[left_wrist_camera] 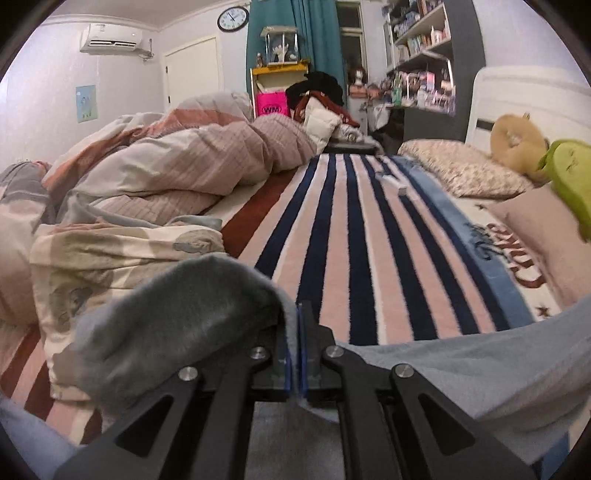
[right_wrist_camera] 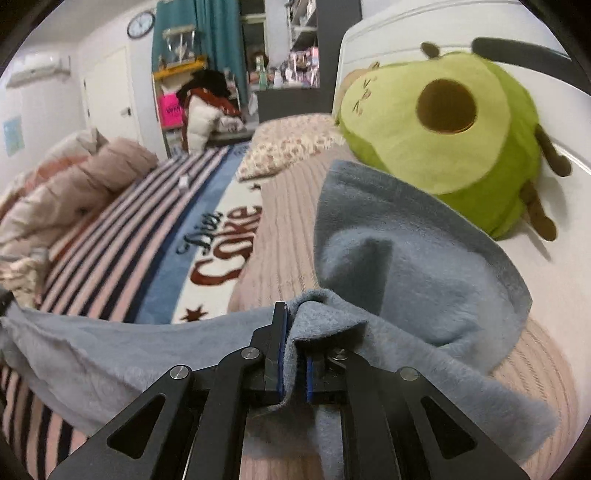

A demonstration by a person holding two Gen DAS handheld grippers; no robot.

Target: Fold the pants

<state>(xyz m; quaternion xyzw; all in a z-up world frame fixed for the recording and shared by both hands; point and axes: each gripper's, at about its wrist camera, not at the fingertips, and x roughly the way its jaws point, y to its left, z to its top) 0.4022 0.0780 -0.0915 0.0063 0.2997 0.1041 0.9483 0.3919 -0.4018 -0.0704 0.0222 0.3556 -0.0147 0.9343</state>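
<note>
Left tool (left_wrist_camera: 298, 325) clamped tight on a thin edge of the soft grey-blue fleece pants (left_wrist_camera: 461, 373), blue pads nearly meeting with cloth pinched between. Right tool (right_wrist_camera: 295, 332) closed narrow on a thicker bunched fold of the same pants (right_wrist_camera: 417, 266). Held stretched between the two tools, long axis running side to side across the near end of the bed, above the navy-and-pink striped blanket (left_wrist_camera: 351, 240). In the left view, fabric trailing off to the right toward the other tool, a loose flap hanging to the left. In the right view, a large flap standing up ahead and right, toward the green avocado plush toy (right_wrist_camera: 450, 125) at the white headboard (right_wrist_camera: 388, 33). Striped blanket open ahead of both tools, probably the laying ground; both equally near.
</note>
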